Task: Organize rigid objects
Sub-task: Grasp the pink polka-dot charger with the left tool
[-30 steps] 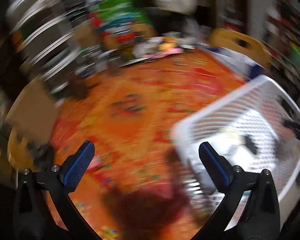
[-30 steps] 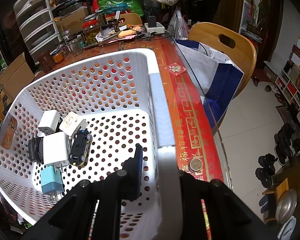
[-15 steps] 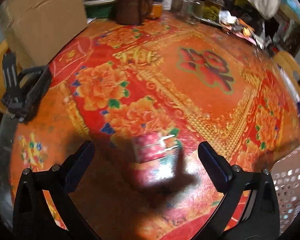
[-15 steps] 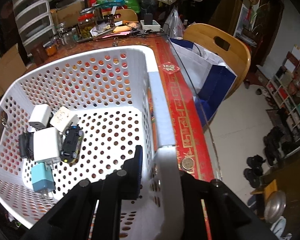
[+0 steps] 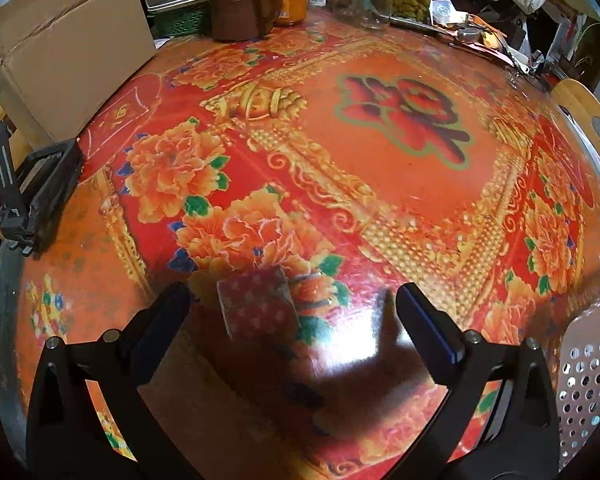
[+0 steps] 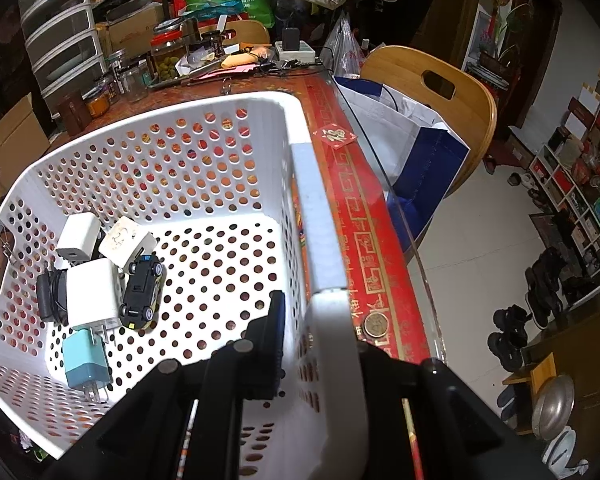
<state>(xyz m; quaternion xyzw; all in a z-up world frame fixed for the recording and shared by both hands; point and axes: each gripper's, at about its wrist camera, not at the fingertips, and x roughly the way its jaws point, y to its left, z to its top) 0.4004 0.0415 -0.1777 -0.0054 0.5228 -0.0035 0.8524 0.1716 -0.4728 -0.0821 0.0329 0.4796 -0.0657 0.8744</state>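
Note:
A small red box with white dots (image 5: 258,306) sits on the glass-topped table with the red floral cloth (image 5: 400,184). My left gripper (image 5: 296,316) hovers over it, open, with the box between the fingers, closer to the left one, and neither pad touching it. My right gripper (image 6: 320,320) is shut on the right rim of the white perforated basket (image 6: 320,240); one finger (image 6: 274,332) is inside the wall, the other is hidden outside. Inside the basket lie white chargers (image 6: 94,296), a light-blue charger (image 6: 86,360) and a black toy car (image 6: 142,292).
The basket's corner (image 5: 592,380) shows at the lower right of the left wrist view. A black stand (image 5: 32,196) and a cardboard box (image 5: 68,52) are at the left; a brown mug (image 5: 240,4) and jars stand at the back. A coin (image 6: 376,324) lies near a wooden chair (image 6: 432,92).
My left gripper has swung away from the basket and sunk toward the table, coming over the red dotted box. The right gripper keeps its hold on the basket rim.

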